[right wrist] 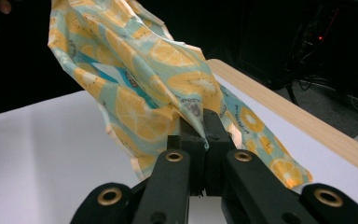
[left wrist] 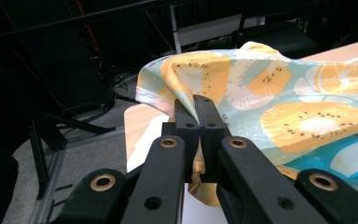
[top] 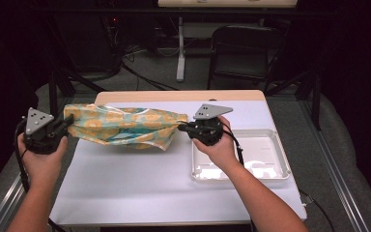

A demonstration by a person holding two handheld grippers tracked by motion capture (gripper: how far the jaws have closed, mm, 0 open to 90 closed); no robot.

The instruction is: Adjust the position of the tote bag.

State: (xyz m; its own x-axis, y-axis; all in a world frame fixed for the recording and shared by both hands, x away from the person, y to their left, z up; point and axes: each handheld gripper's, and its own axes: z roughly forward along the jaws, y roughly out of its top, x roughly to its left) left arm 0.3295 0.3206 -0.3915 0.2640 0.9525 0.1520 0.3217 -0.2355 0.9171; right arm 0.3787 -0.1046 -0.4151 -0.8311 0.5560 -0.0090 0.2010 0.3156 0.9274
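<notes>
The person is holding a cloth (top: pixel 123 126) stretched in the air between both grippers, just above the far left part of the table (top: pixel 140 183). The left gripper (top: pixel 64 126) is clenching one end of it; in the left gripper view its jaws are standing pressed together with a pinch of fabric (left wrist: pixel 270 107) caught between them. The right gripper (top: pixel 182 128) is clamping the opposite end, and in the right gripper view the cloth (right wrist: pixel 140 88) is rising out of its closed jaws and fanning away toward the other hand. The step in hand appears to be the spreading of the cloth: both ends are being gripped and pulled apart, but the middle is sagging and bunching into long folds rather than lying flat. The next move probably calls for drawing the grippers a little farther apart and level, then lowering the cloth onto the table without letting either pinch slip. The cloth is looking thin and slightly glossy, pale blue-green with orange and yellow fruit slices printed across it, and it is creasing easily, so it is likely to drape and fold on itself unless tension is kept. A white tray (top: pixel 275 145) is sitting at the table's right, just beside the right hand (top: pixel 220 147).
</notes>
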